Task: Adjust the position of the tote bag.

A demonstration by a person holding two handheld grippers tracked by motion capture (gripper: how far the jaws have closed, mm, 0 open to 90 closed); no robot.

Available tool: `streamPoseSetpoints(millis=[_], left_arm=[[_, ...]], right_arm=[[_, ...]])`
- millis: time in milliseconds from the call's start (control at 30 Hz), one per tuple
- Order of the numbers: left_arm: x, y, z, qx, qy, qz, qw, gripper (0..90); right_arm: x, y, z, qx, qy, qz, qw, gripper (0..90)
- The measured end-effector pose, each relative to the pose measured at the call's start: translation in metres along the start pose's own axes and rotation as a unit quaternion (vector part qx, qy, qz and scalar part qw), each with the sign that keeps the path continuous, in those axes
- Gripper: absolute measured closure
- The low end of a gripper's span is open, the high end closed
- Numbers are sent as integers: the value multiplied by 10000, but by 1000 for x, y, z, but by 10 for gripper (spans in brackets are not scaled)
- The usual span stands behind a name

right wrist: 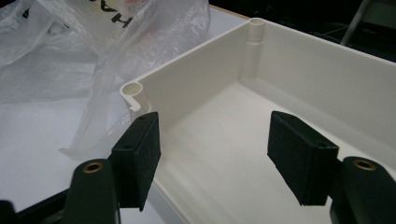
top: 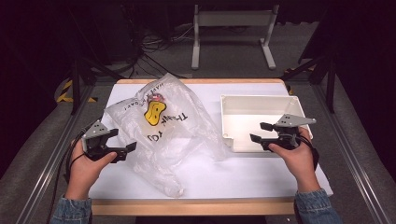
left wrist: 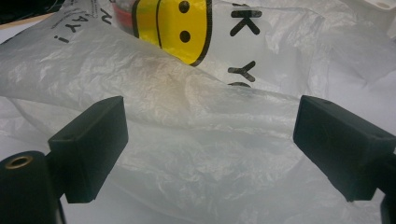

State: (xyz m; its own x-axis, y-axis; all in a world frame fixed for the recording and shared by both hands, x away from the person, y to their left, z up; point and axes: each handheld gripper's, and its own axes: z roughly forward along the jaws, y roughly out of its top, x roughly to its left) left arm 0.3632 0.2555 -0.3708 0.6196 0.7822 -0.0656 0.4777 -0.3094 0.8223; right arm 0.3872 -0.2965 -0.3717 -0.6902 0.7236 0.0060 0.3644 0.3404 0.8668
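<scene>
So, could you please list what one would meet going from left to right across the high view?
Left tongs → clear plastic bag with a yellow smiley face → white bin → right tongs, jaws apart over the bin's near edge.

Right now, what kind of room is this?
Probably a lab or recording workshop: the white-topped table stands inside a dark metal frame, loose cables lie on the floor behind, and each hand holds a gripper.
</scene>
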Motion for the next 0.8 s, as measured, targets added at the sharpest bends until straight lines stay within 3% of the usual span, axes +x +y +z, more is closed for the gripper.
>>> streamPoseSetpoints(millis=[267, 433, 633, 800], left_arm=[[-12, 7, -2, -33, -126, 173, 9998, 93], [-24, 12, -4, -76, -372, 246, 9990, 92], [-43, 18, -2, -15, -741, 456, 9962, 88], [-55, 20, 2, 82, -862, 642, 9942, 84]], right_arm=[[3, 3, -4, -58, 10, 35, 10000, 314], [8, 6, -4, -76, 61, 5, 10000, 292], [16, 9, -2, -72, 180, -36, 9998, 281], [28, 14, 3, -63, 381, -134, 9992, 277]])
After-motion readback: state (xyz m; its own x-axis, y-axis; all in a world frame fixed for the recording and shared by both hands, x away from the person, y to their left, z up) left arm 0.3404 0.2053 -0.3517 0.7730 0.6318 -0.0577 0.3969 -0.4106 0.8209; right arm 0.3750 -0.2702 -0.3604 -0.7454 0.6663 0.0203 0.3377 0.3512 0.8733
